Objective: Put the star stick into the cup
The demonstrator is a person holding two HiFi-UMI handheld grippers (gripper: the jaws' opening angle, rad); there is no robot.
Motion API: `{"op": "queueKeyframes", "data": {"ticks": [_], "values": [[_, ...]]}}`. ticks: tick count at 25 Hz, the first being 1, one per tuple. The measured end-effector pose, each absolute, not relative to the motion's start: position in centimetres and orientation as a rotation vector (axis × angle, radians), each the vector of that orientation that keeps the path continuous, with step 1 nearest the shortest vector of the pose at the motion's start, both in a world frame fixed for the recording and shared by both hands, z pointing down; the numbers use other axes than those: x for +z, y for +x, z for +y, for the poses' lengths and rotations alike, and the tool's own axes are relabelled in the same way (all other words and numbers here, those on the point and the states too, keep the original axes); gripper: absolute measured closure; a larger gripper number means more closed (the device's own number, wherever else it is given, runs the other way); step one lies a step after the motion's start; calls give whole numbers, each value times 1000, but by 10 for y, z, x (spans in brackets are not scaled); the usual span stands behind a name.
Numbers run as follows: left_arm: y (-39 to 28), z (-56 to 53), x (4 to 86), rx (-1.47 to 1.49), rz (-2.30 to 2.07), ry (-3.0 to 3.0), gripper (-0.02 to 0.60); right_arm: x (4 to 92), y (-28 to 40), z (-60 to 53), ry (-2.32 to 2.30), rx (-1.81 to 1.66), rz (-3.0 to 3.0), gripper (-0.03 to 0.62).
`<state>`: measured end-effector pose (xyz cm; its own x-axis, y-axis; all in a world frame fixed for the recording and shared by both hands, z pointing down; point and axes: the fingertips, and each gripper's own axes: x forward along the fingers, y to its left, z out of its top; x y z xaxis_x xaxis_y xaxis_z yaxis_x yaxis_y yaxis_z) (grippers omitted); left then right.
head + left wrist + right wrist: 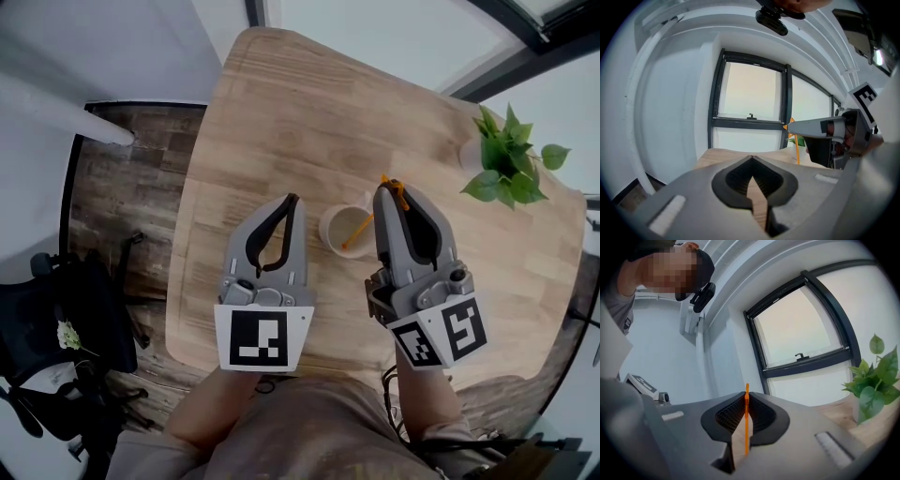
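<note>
1. Jaws of the right gripper (746, 398) are pressed together on the star stick (746, 427), an orange rod that runs upright through the slit between the dark ribbed pads (726, 416) and pokes out a little above their tips
2. Head view: the right gripper (391, 191) hangs over the wooden table (281, 112), just right of the cup (330, 228); the star stick (357, 235) slants from the jaw tips down and to the left, and its lower end lies inside the cup's mouth, while its orange top shows at the tips
3. Cup placement: pale and round, it stands on the table between the two grippers, nearer the right one
4. Left gripper (751, 158): its jaws meet at the tips and pinch nothing; only bare tabletop shows through the gap behind them
5. Head view again: the left gripper (292, 199) floats to the left of the cup, apart from it
6. Left gripper view: the right gripper (820, 127) is seen side-on at the right edge, with the orange stick (797, 152) hanging below its tip
7. Potted plant (506, 159): green leaves in a white pot near the table's far right edge, well apart from the cup; it also shows at the right of the right gripper view (874, 376)
</note>
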<state>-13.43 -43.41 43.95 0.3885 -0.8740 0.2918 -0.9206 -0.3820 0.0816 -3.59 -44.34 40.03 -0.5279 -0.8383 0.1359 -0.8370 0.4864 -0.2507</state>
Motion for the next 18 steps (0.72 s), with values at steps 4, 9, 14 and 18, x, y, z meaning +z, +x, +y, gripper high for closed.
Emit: {"op": "queueKeyframes", "data": {"ticks": [4, 9, 14, 18], "values": [[-129, -434, 447, 301, -1575, 2413, 581, 408, -34, -443, -1527, -462, 2714, 545], [-126, -435, 453, 309, -1560, 2407, 581, 416, -32, -443, -1538, -471, 2725, 536], [-125, -435, 447, 296, -1572, 2412, 581, 412, -29, -441, -1541, -460, 2723, 526], [-121, -429, 438, 297, -1576, 2429, 581, 406, -26, -433, -1540, -447, 2720, 522]]}}
